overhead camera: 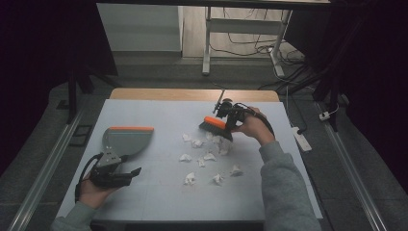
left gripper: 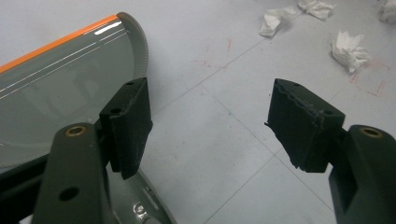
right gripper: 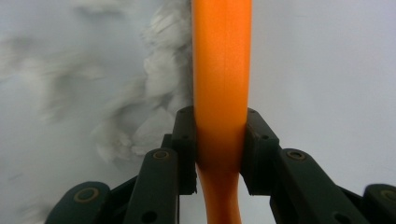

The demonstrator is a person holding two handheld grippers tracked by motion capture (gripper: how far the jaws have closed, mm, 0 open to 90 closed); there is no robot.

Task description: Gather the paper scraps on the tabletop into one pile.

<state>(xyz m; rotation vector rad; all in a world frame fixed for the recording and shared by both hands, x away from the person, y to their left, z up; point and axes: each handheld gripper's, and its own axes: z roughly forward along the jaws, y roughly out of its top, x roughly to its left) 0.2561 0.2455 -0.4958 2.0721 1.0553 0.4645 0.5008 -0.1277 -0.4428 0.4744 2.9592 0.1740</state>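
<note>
A grey dustpan [overhead camera: 126, 139] with an orange lip lies at the left of the pale table mat [overhead camera: 159, 202]. My left gripper [overhead camera: 126, 166] sits just behind it, open. In the left gripper view the left gripper [left gripper: 210, 116] has bare mat between its jaws and the dustpan [left gripper: 60, 88] beside and under the left one. My right gripper [overhead camera: 230, 114] is shut on the orange handle of a hand brush [overhead camera: 215, 125], whose bristles touch the far pieces of several crumpled paper scraps [overhead camera: 209, 156]. Seen from the right gripper [right gripper: 219, 135], the brush handle [right gripper: 222, 70] is clamped between the pads, with scraps [right gripper: 140, 121] blurred beside it.
The scraps are strewn over the middle of the mat, between dustpan and brush. A wooden tabletop strip [overhead camera: 192, 94] shows past the mat's far edge. On the floor lie a power strip [overhead camera: 300, 137] at the right, and desk legs [overhead camera: 207, 48] with cables stand beyond the table.
</note>
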